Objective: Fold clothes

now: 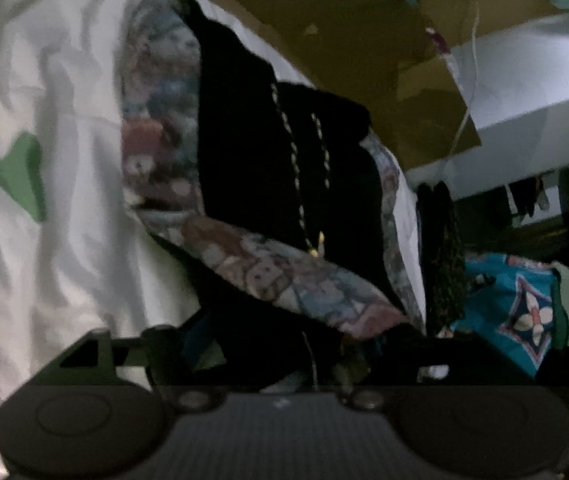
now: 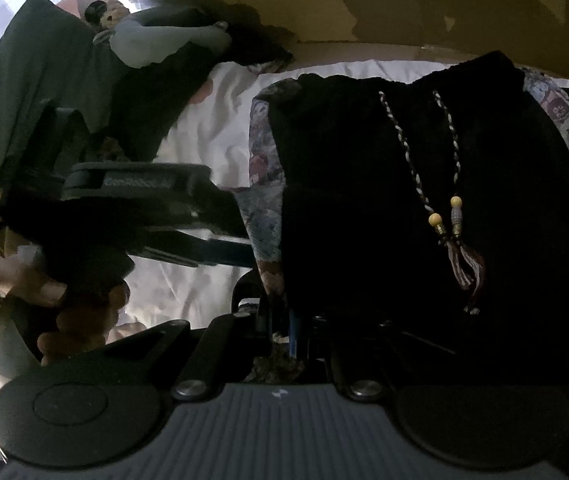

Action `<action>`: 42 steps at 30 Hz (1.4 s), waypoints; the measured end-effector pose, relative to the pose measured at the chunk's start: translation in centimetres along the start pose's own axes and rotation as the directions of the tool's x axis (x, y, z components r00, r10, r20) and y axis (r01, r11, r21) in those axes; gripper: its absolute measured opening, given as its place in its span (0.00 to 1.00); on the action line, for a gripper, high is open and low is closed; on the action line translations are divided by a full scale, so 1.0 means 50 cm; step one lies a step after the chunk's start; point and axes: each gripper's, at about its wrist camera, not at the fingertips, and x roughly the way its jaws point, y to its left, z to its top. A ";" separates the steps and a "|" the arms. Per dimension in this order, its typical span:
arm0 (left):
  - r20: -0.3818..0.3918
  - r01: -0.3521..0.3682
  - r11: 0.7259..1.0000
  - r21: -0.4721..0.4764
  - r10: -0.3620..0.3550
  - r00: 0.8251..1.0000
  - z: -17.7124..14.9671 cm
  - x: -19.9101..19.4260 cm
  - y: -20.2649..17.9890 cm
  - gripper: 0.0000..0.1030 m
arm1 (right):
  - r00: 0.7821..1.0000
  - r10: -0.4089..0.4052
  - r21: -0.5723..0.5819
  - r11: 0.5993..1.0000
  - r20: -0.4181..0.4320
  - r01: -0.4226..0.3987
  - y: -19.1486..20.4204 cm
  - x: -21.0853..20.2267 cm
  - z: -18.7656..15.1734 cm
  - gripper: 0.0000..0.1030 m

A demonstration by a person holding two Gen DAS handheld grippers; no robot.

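Hazard: the braided drawcords (image 2: 450,160) lie loose on the black garment (image 2: 364,200); judged likely to slide out or snag a finger if the cloth is lifted unevenly. The garment lies flat on a patterned cloth (image 1: 276,276) over the white bedsheet (image 1: 52,80); its long axis follows the cords, tassels toward the right gripper (image 2: 284,336). The left gripper (image 2: 240,236) reaches its side edge; neither gripper's opening or hold is discernible.

A black garment (image 2: 364,208) is lying folded on a teddy-bear print cloth (image 1: 284,276) on the bed; its two braided, beaded drawstrings (image 2: 450,160) are trailing down its front.
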 end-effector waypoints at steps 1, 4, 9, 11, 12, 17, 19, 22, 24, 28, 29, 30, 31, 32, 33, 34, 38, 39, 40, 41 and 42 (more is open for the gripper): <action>-0.008 -0.003 1.000 0.010 0.003 1.000 -0.001 0.005 -0.003 0.71 | 1.000 0.000 -0.003 1.000 -0.001 0.000 0.002 0.000 0.000 0.05; -0.022 0.000 1.000 0.026 0.000 1.000 -0.003 0.014 -0.006 0.65 | 1.000 -0.005 -0.006 1.000 -0.005 0.005 0.003 0.002 0.001 0.05; -0.019 0.011 1.000 0.016 -0.011 1.000 -0.013 0.015 -0.001 0.10 | 1.000 -0.010 -0.014 1.000 -0.013 0.010 0.003 0.004 0.000 0.05; -0.018 0.016 1.000 0.013 -0.016 1.000 -0.017 0.015 0.002 0.09 | 0.999 -0.020 -0.025 1.000 -0.025 0.019 0.007 0.006 -0.001 0.05; -0.016 0.017 1.000 0.010 -0.017 1.000 -0.020 0.015 0.003 0.08 | 0.999 -0.027 -0.030 0.999 -0.032 0.026 0.008 0.008 -0.001 0.06; 0.042 0.019 1.000 -0.011 -0.018 0.999 -0.056 -0.029 0.000 0.07 | 0.996 -0.066 -0.085 0.995 -0.068 0.060 0.031 0.000 -0.001 0.21; 0.070 0.004 1.000 -0.022 -0.002 0.998 -0.073 -0.056 0.002 0.07 | 0.995 -0.068 -0.110 0.992 -0.069 0.060 0.041 -0.012 -0.003 0.31; 0.122 -0.021 0.997 -0.072 0.029 0.992 -0.098 -0.103 0.010 0.06 | 0.996 -0.057 -0.127 0.991 -0.065 0.049 0.047 -0.032 -0.009 0.40; 0.158 -0.035 0.993 -0.115 0.054 0.986 -0.117 -0.135 0.017 0.06 | 0.997 -0.044 -0.124 0.992 -0.066 0.035 0.044 -0.045 -0.014 0.40; 0.237 -0.042 0.984 -0.171 0.083 0.968 -0.165 -0.200 0.030 0.06 | 0.996 -0.045 -0.108 0.993 -0.072 0.038 0.023 -0.066 -0.028 0.40; 0.252 -0.052 0.981 -0.186 0.098 0.963 -0.178 -0.213 0.033 0.06 | 0.996 -0.052 -0.109 0.993 -0.078 0.044 0.019 -0.068 -0.031 0.40; 0.265 -0.061 0.978 -0.200 0.114 0.957 -0.190 -0.226 0.036 0.06 | 0.995 -0.059 -0.109 0.993 -0.084 0.050 0.013 -0.071 -0.036 0.40; 0.278 -0.072 0.974 -0.214 0.131 0.952 -0.202 -0.238 0.038 0.03 | 0.994 -0.062 -0.106 0.993 -0.089 0.052 0.007 -0.075 -0.040 0.40; 0.290 -0.081 0.970 -0.228 0.147 0.946 -0.214 -0.251 0.041 0.00 | 0.994 -0.064 -0.102 0.993 -0.094 0.055 0.001 -0.079 -0.044 0.40; 0.303 -0.086 0.965 -0.247 0.161 0.939 -0.224 -0.264 0.044 0.00 | 0.993 -0.066 -0.098 0.994 -0.097 0.056 -0.005 -0.083 -0.048 0.40; 0.317 -0.091 0.961 -0.262 0.175 0.932 -0.232 -0.274 0.046 0.00 | 0.993 -0.068 -0.094 0.994 -0.099 0.058 -0.010 -0.086 -0.052 0.40; 0.368 -0.101 0.944 -0.315 0.219 0.904 -0.271 -0.312 0.060 0.00 | 0.992 -0.071 -0.079 0.995 -0.103 0.063 -0.026 -0.093 -0.065 0.40; 0.368 -0.105 0.940 -0.325 0.228 0.901 -0.278 -0.316 0.065 0.00 | 0.992 -0.071 -0.077 0.995 -0.108 0.063 -0.025 -0.089 -0.069 0.40; 0.365 -0.115 0.937 -0.331 0.240 0.900 -0.282 -0.317 0.071 0.00 | 0.991 -0.072 -0.076 0.995 -0.112 0.063 -0.024 -0.085 -0.072 0.40; 0.360 -0.126 0.935 -0.333 0.249 0.899 -0.283 -0.317 0.077 0.00 | 0.991 -0.072 -0.075 0.995 -0.117 0.063 -0.023 -0.082 -0.075 0.40; 0.353 -0.142 0.932 -0.332 0.263 0.898 -0.280 -0.315 0.082 0.00 | 0.990 -0.072 -0.074 0.995 -0.122 0.063 -0.023 -0.078 -0.078 0.40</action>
